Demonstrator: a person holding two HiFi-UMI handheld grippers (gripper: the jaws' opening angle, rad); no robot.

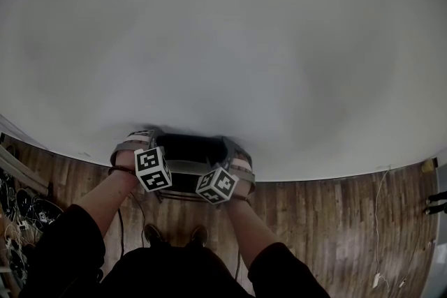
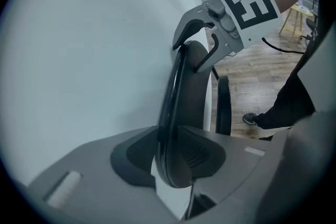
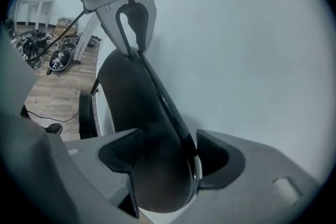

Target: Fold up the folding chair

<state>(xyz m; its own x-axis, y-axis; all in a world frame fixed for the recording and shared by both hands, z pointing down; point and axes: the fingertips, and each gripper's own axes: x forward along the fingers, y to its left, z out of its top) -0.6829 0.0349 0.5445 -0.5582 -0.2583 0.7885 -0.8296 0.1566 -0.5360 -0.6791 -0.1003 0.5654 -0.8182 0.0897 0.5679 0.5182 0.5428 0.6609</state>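
Standing close to a plain white wall (image 1: 223, 45) on a wooden floor (image 1: 328, 220), facing the folding chair (image 1: 187, 150) set right up by that wall. Gripping at the top of its black backrest (image 2: 190, 86), one end per hand.

Clamping the left end with the left gripper (image 2: 169, 150): fingers narrow, ribbed pads (image 2: 203, 152) pressing on both faces of the panel, which is seen edge-on and curving away toward the other hand.

Straddling the right end with the right gripper (image 3: 165, 160): fingers (image 3: 224, 161) standing wide, the backrest filling nearly the whole gap. Lying against its broad face with one pad, the other seemingly just clear of the glossy rim, with a thin pale sliver between.

Pointing both down and toward the wall, marker cubes (image 1: 153, 169) turned up toward the head view.

Planting dark shoes (image 1: 154, 234) side by side just behind the chair, bare forearms reaching out of dark sleeves (image 1: 63, 248).

Sharing the floor with a thin white cable (image 1: 378, 209) well off to the right.
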